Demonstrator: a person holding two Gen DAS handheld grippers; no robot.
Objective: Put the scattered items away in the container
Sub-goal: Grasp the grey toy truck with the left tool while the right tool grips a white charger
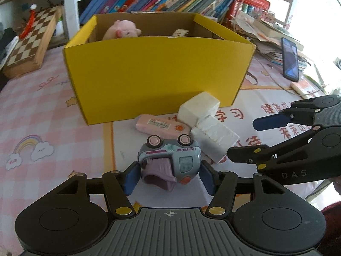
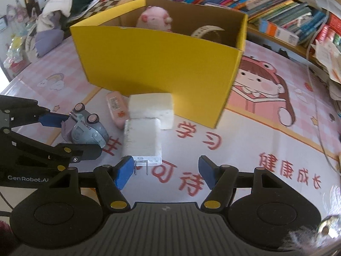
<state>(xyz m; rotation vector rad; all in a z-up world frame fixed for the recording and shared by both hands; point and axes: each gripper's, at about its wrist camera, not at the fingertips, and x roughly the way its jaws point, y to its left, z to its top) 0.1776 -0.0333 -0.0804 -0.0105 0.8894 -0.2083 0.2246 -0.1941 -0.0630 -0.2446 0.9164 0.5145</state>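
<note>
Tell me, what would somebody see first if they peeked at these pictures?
The big yellow box in the middle of the table, with a pink plush pig peeking out. In front of it, the left claw squeezes a little blue toy truck lying on its side. Beside the truck, the right claw stands open by a white charger.

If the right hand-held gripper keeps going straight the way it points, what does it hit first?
Likely the white charger: its prongs sit just inside the open right hand-held gripper, near the left pad. Depth is uncertain.
</note>
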